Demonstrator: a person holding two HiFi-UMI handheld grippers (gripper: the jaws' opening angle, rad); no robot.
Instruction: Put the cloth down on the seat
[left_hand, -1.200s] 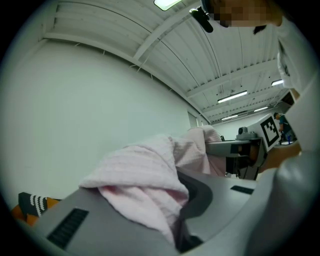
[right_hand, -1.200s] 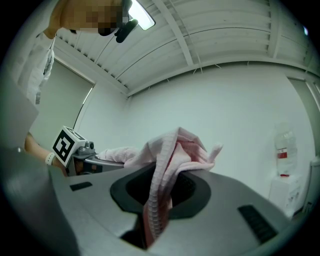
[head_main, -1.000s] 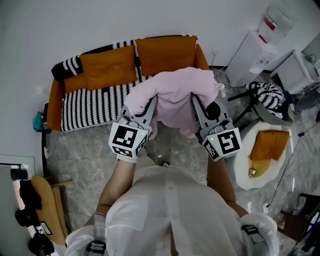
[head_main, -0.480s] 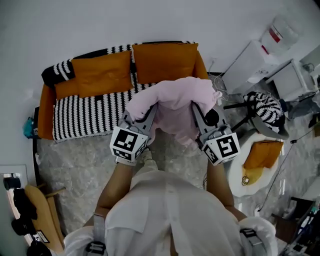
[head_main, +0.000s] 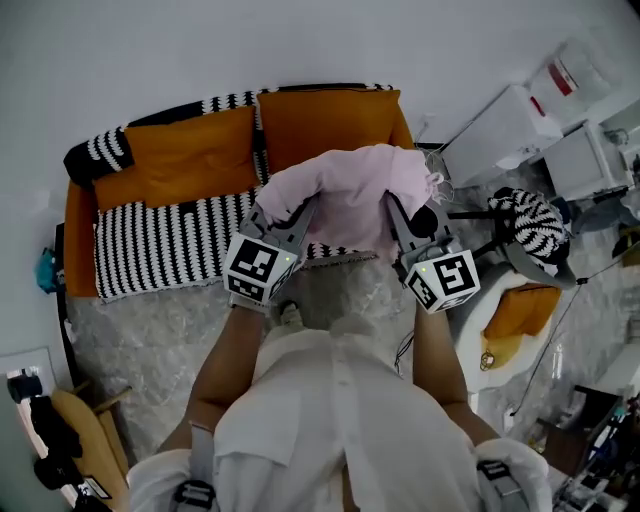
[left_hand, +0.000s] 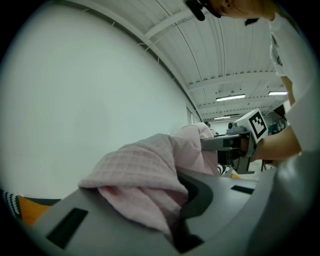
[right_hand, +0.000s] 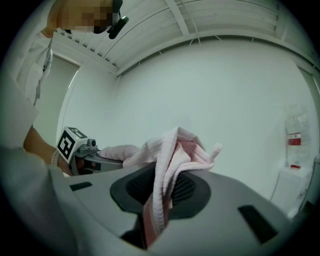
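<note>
Aloft, we hold the pink cloth (head_main: 350, 190) between both grippers by the striped sofa seat (head_main: 160, 250), spread for laying flat; the right gripper (head_main: 398, 215) pinches one corner, while the left gripper (head_main: 285, 215) is opening its jaws around the other.

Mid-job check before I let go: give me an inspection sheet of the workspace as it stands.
Surface: sofa seat with a black-and-white striped cover; two orange back cushions.
Job's things: pink cloth, bunched and held up between both grippers, in line with the sofa's right end; not on the seat.
Clutter: striped cushion on a chair at right; loose orange cushion on a white mat.
Grippers: left gripper jaws opening, with a cloth fold pinched between them; right gripper shut on the cloth.
Cables: thin dark cable across the floor at right.
Surroundings: white wall, marbled floor, water dispenser.
</note>
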